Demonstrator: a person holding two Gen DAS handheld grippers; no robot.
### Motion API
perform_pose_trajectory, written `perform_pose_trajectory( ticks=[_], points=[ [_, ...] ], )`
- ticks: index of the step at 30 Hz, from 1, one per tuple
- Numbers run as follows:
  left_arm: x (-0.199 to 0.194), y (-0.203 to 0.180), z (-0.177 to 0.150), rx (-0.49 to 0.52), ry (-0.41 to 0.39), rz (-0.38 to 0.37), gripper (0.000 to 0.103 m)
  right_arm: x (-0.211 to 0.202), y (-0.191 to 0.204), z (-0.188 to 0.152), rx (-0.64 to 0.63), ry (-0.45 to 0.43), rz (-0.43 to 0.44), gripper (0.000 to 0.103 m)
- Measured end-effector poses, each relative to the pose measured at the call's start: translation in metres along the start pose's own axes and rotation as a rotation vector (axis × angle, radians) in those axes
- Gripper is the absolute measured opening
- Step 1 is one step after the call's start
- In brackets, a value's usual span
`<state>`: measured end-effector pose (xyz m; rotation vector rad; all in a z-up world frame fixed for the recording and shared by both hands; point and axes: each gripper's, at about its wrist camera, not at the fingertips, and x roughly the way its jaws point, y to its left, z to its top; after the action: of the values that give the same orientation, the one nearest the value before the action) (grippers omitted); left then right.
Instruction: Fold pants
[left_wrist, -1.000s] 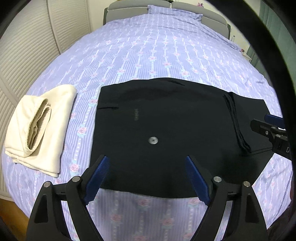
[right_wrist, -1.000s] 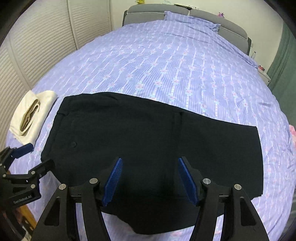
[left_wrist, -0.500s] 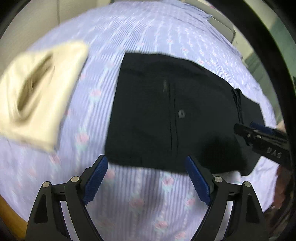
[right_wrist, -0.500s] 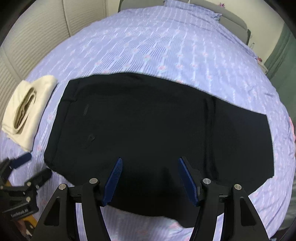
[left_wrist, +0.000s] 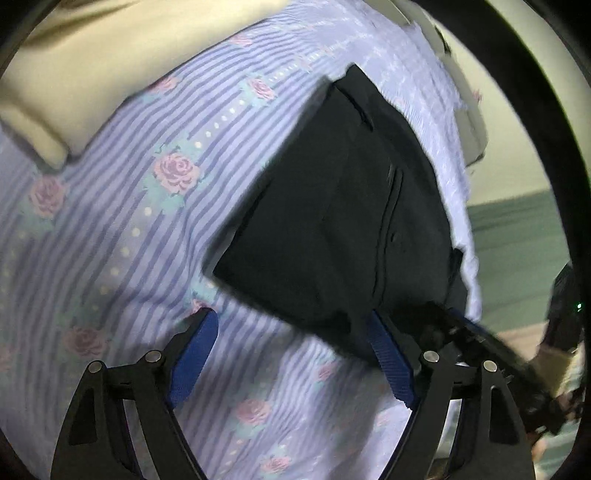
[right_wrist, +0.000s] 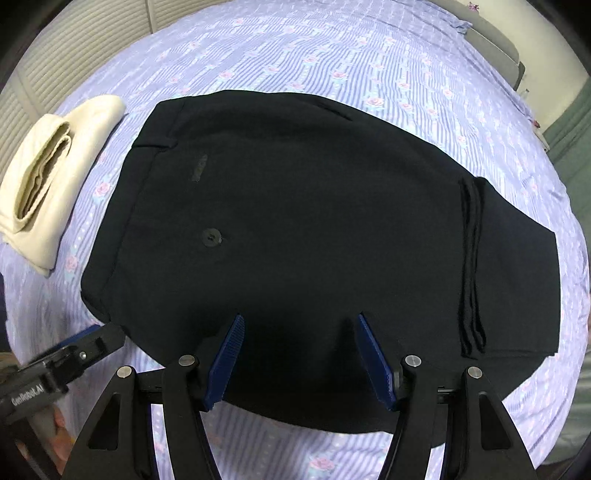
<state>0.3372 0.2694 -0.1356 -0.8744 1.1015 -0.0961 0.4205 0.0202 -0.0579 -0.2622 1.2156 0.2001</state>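
Note:
Black pants (right_wrist: 314, 229) lie folded flat on the bed, waistband to the left, a button (right_wrist: 211, 236) showing, and leg hems stacked in a fold at the right (right_wrist: 471, 266). My right gripper (right_wrist: 299, 354) is open, low over the near edge of the pants. My left gripper (left_wrist: 288, 354) is open and empty, low over the sheet beside the near left corner of the pants (left_wrist: 332, 229). The left gripper also shows at the right wrist view's lower left (right_wrist: 66, 365), and the right gripper at the left wrist view's right edge (left_wrist: 480, 347).
A folded cream garment (right_wrist: 51, 181) lies on the bed left of the pants, also in the left wrist view (left_wrist: 74, 74). The lilac rose-striped sheet (right_wrist: 332, 55) stretches back to the grey headboard (right_wrist: 495, 40). Louvred doors (right_wrist: 55, 48) stand left.
My left gripper has dropped low and swung left toward the waistband corner; its view is blurred. My right gripper has moved closer over the near edge of the pants. Both stay open.

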Motion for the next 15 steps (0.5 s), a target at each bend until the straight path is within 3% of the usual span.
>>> perform_pose_trajectory(
  ticks=[6,7,8,13,15],
  points=[
    [-0.003,0.018,0.013,-0.102,-0.021,-0.108,0.081,-0.002,0.007,0.01,0.002,-0.016,0.004,0.064],
    [-0.004,0.017,0.015,-0.102,-0.029,-0.117,0.073,-0.002,0.008,0.011,0.003,-0.02,0.004,0.064],
    [-0.007,0.015,0.019,-0.106,-0.041,-0.124,0.071,-0.004,0.009,0.012,0.003,-0.026,0.002,0.064],
    [-0.009,0.017,0.037,-0.188,-0.083,-0.227,0.07,-0.009,0.008,0.013,0.008,-0.04,-0.002,0.064],
    [-0.006,0.006,0.044,-0.136,-0.088,-0.254,0.068,-0.008,0.007,0.013,0.013,-0.038,-0.005,0.064]
  ],
)
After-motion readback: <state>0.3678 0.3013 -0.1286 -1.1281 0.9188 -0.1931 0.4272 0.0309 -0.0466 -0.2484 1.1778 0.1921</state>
